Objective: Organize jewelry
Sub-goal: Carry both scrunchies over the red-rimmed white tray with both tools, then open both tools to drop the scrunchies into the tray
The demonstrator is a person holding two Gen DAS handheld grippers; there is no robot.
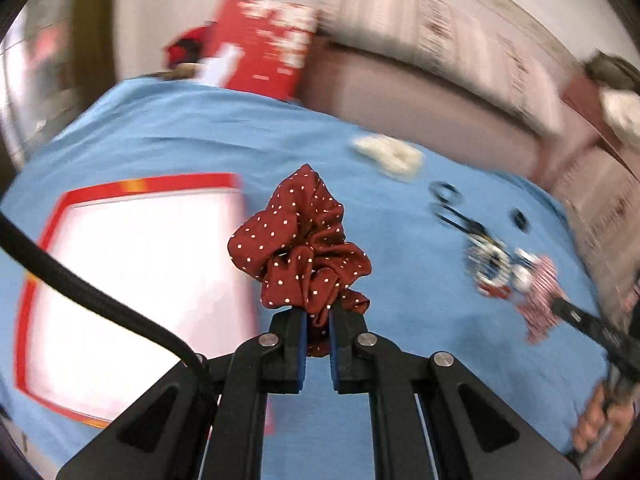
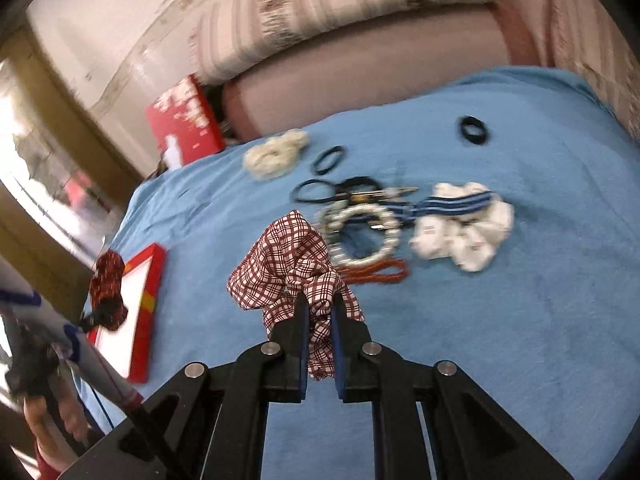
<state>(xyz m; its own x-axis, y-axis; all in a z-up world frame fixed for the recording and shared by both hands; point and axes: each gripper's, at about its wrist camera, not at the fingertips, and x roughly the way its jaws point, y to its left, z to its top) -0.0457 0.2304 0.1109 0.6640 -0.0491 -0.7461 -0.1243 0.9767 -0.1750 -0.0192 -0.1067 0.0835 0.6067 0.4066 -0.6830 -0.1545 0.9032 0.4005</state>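
Blue cloth (image 2: 500, 320), striped cushion (image 2: 340, 4), red book (image 2: 180, 120)

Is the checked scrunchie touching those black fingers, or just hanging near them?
Touching. In the right wrist view the right gripper's fingers pinch the checked scrunchie.

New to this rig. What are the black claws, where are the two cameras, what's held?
No robot: a person carries a handheld two-finger tool in each hand, with a fisheye camera on each looking along its fingers. The left view shows the left tool shut on a dark red polka-dot scrunchie; the right view shows the right tool shut on a red checked scrunchie. Both are above a blue cloth. On it lie a red-edged tray, a cream scrunchie, black hair ties, a pearl bracelet and a white scrunchie.
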